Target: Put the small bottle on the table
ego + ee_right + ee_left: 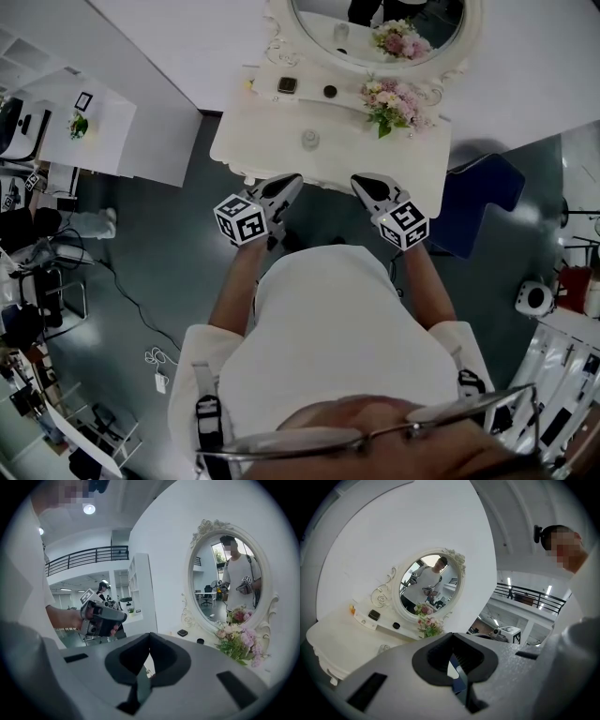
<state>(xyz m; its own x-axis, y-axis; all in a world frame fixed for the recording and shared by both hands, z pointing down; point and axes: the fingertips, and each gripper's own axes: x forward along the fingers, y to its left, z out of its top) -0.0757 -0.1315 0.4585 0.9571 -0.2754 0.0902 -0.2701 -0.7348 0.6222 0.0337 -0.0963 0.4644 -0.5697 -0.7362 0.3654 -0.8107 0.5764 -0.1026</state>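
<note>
Over by the dressing table, the left gripper and right gripper hovered shut and empty just off its edge, prob because the small bottle already sat on top.

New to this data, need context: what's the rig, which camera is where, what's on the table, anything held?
No robot: a person holds a two-jaw gripper in each hand. The head view looks down from the person's head at the left gripper and right gripper before a white dressing table with a mirror. The other two views ride on the grippers, looking along their jaws. On the table: flowers, a small clear bottle, a dark square item and a black round item. Both grippers are shut and empty.
</note>
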